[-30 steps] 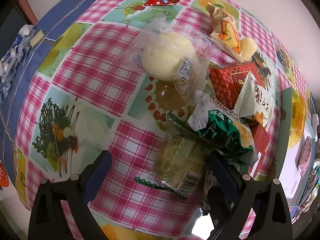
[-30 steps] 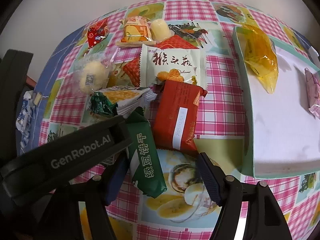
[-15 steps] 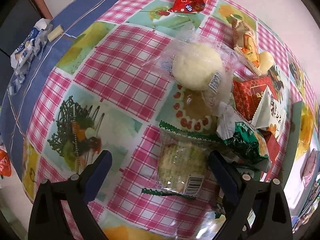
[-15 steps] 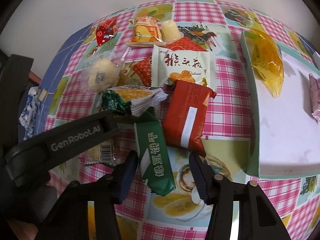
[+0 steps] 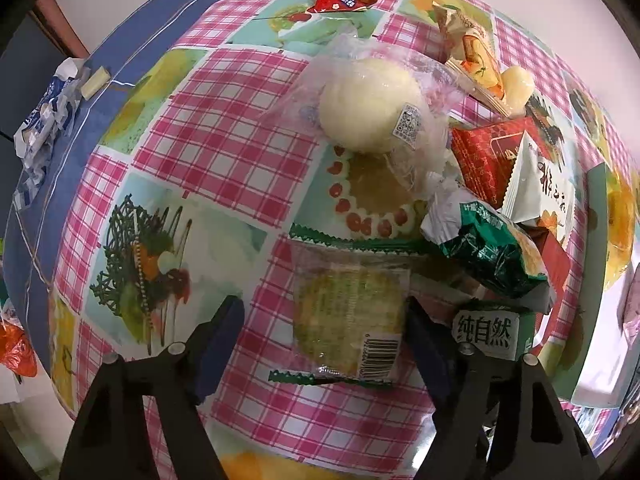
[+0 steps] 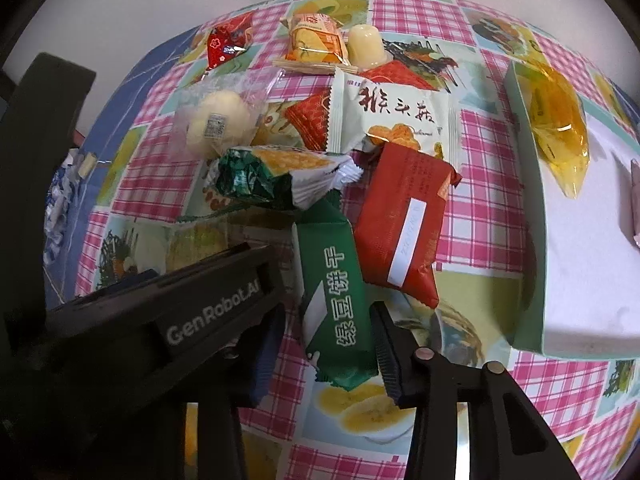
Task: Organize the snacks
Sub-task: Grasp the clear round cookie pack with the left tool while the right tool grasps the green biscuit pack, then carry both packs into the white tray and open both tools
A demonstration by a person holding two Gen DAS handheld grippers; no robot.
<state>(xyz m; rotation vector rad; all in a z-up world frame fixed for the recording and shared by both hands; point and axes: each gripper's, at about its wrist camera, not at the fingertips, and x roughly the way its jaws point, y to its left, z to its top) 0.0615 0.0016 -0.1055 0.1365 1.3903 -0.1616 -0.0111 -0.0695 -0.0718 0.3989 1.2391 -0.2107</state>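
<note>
Snacks sit piled mid-tablecloth (image 5: 224,128), beside tray (image 6: 532,280). Left gripper (image 5: 324,336) closing around clear cake pack (image 5: 348,312), pads not yet touching. Right gripper (image 6: 328,340) closing around green biscuit pack (image 6: 336,304), right pad about touching. Both look light, crinkly, slippery; contents crushable. Best pinched across the middle, gently.

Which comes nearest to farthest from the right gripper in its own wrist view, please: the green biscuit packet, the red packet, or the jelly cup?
1. Green biscuit packet, between the closing jaws.
2. Red packet, just beyond, to the right.
3. Jelly cup, at the far edge.
</note>
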